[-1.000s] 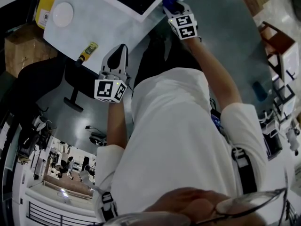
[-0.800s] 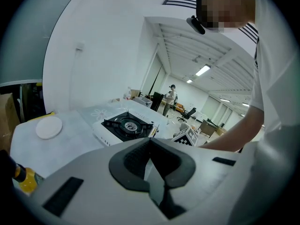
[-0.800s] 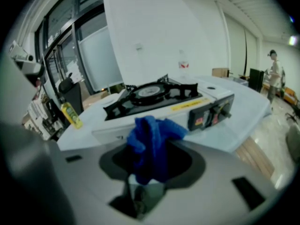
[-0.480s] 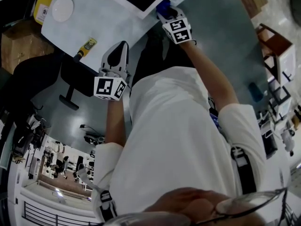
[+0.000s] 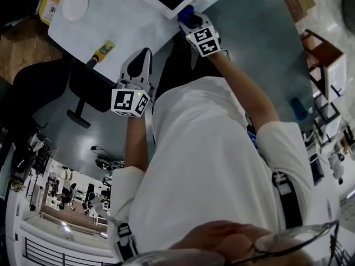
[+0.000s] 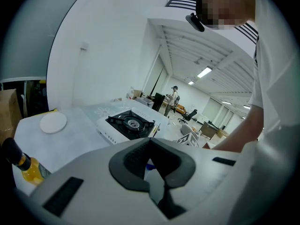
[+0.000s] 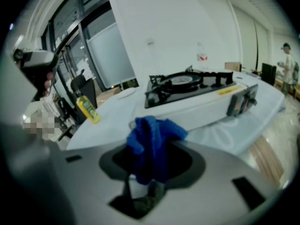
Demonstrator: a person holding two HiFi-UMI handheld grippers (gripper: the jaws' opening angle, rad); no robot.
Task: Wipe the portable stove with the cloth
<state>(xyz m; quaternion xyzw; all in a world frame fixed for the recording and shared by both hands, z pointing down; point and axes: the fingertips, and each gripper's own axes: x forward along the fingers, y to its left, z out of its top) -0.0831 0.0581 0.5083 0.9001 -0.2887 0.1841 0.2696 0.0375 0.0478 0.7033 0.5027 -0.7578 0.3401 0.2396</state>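
Only a white corner of the portable stove point(image 5: 176, 4) caught in the head view, cut off at 12 o'clock of the frame. Far more of the stove point(image 6: 129, 124) given by the left gripper view: white casing, black top, round burner in the middle under black pan supports. Side-on in the right gripper view, the stove point(image 7: 192, 92) with a white flank, a yellow-marked front edge and a grey knob point(image 7: 241, 103) at its 3 o'clock end.

Set on a pale table point(image 5: 111, 29). At 9 o'clock of the stove, a flat white disc point(image 6: 53, 123). Lower down at 8 o'clock, near the table's edge, a yellow bottle point(image 6: 24, 164) with a dark cap. Both well apart from the stove.

Right gripper point(image 7: 152, 159) clamped on a blue cloth point(image 7: 154, 131), bunched and fuzzy, standing up between the jaws. Near the stove's flank; contact not clear from any view. Seen from the head, only a blue tuft of cloth point(image 5: 184, 14) just beside the stove's corner.

Left gripper point(image 6: 151, 146) with jaws together on nothing. Held at the table's near edge, at 7 o'clock of the stove and well apart from it.
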